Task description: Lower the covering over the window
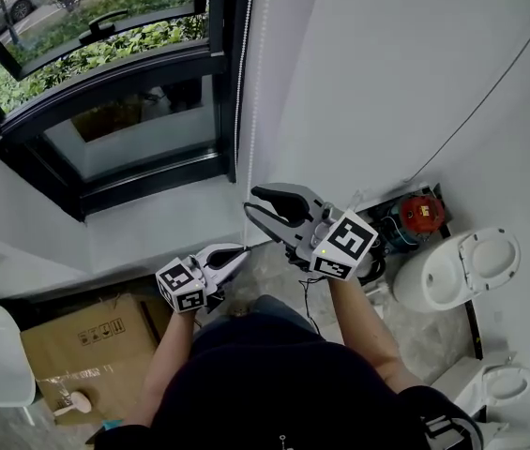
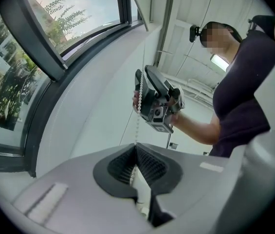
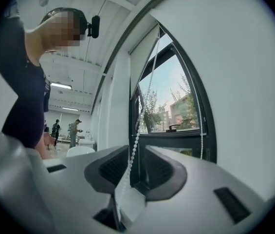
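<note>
The bead chain (image 2: 137,130) hangs just beside the window (image 1: 105,92). Your left claw (image 2: 136,147) is clamped on it low down. Your right claw (image 3: 136,150), higher up, stands open around it. Close the right on the beads before releasing the left, then pull straight down.

bright, even daylight enters through the window (image 1: 105,73); both gripper views curve heavily, with black corners

Right gripper (image 3: 136,156) jaws apart, bead chain (image 3: 136,130) running between them, dark-framed window (image 3: 176,138) beyond, white wall (image 3: 244,82) right.
</note>
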The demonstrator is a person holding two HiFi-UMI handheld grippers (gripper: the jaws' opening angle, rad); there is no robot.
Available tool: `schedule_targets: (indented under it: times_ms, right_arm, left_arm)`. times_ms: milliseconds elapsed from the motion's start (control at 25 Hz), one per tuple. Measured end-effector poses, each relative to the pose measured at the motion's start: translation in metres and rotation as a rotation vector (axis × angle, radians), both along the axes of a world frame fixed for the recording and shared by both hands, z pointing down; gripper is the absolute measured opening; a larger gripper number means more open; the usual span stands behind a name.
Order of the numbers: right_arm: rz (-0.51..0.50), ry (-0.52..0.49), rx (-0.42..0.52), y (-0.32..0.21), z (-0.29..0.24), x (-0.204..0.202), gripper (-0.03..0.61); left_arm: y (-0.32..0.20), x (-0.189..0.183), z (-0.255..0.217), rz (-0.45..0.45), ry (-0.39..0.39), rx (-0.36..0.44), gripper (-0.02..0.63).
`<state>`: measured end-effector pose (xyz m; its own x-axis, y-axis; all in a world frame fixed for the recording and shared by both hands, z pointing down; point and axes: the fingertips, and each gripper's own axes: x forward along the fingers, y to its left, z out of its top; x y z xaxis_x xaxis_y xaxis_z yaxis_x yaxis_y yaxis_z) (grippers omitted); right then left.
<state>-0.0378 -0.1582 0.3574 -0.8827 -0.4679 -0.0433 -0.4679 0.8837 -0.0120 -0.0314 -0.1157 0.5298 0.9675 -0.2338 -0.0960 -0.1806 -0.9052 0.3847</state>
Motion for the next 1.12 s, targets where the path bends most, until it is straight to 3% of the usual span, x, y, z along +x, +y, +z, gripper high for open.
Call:
schedule_targets:
  times_ms: [480,680,880,1120]
  right_arm:
    - [-0.041,-0.012,-0.031,-0.004,-0.023,-0.017,0.028]
    - [-0.044,-0.082,-0.083,-0.008,-0.019,-0.011,0.021]
    - [-0.020,-0.024,-0.101,-0.008,0.007,-0.004,0.021]
    - [-0.048,-0.058,-0.124,-0.003,0.013,-0.001,0.020]
  left_arm:
    - [0.004,0.000,-0.002,0.006,-0.018,0.006,0.012]
    - [0.005,0.003,0.000,0.025,-0.048,-0.005,0.012]
    - [0.010,0.005,0.024,0.031,-0.103,-0.059,0.012]
    - [0.007,0.001,0.031,0.008,-0.055,-0.119,0.012]
